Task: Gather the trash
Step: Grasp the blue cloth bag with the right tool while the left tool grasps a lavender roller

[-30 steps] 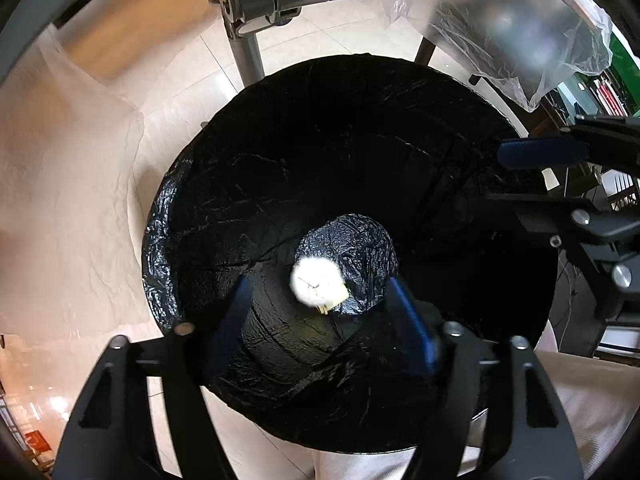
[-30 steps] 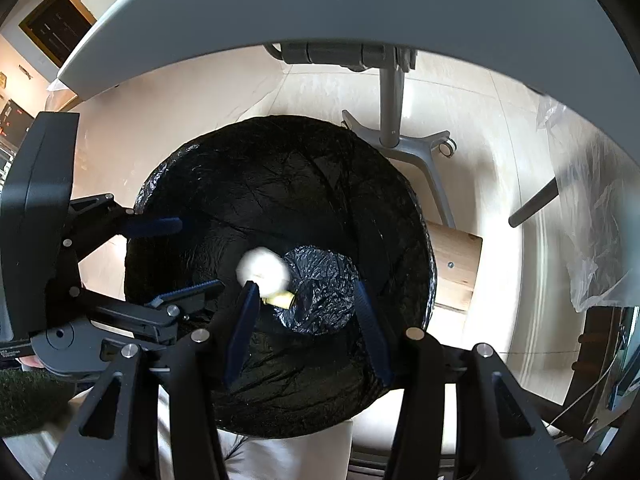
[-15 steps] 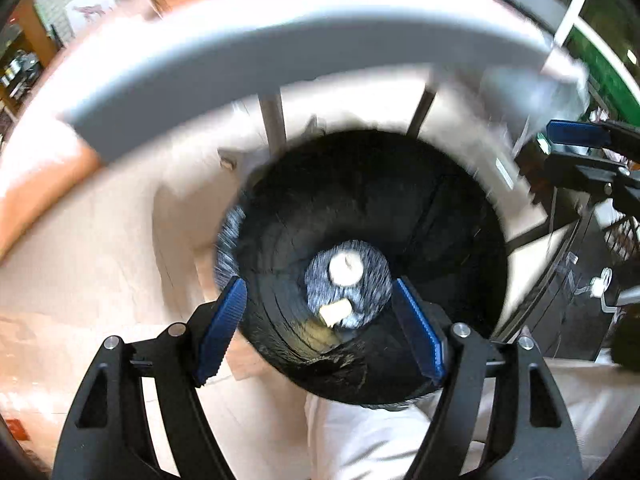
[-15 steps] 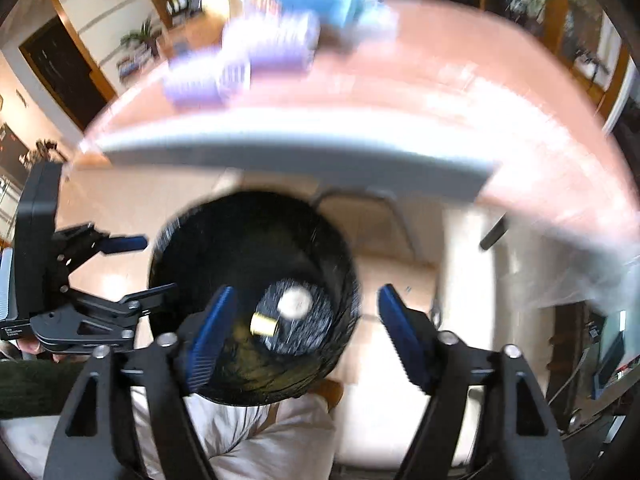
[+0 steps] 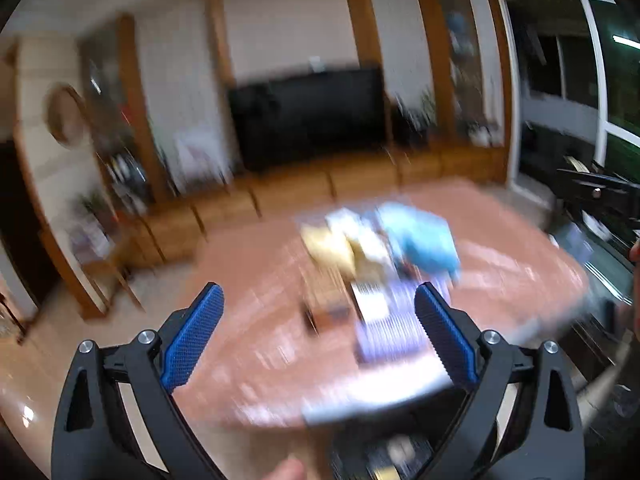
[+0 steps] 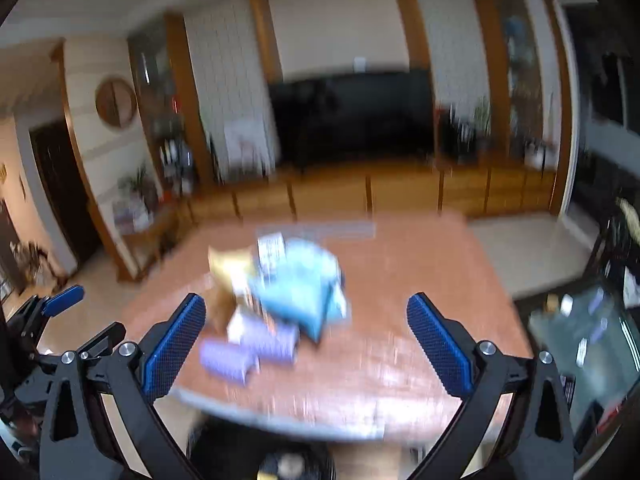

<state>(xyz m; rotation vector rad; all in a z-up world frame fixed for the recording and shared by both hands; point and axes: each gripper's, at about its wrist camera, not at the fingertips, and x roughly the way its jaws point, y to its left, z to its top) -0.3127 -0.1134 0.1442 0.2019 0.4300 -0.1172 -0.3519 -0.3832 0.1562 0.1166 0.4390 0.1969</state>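
Having swung up from the black-lined bin (image 6: 256,456), where two scraps now lie, the left gripper (image 5: 316,336) and right gripper (image 6: 306,344), both spread and empty, face the table (image 6: 420,320), remaining trash (image 6: 296,292) blurred beyond their fingertips, suggesting another pickup.

A reddish-brown table (image 6: 420,320) fills the foreground, heavily blurred. Behind it a long wooden cabinet (image 6: 400,192) runs along the far wall, with a dark television (image 6: 352,112) standing on it. A round wooden clock (image 6: 116,101) hangs on the wall at left, beside shelving (image 6: 168,120). A dark door (image 6: 60,184) stands further left. Potted plants (image 6: 482,114) are on the cabinet.
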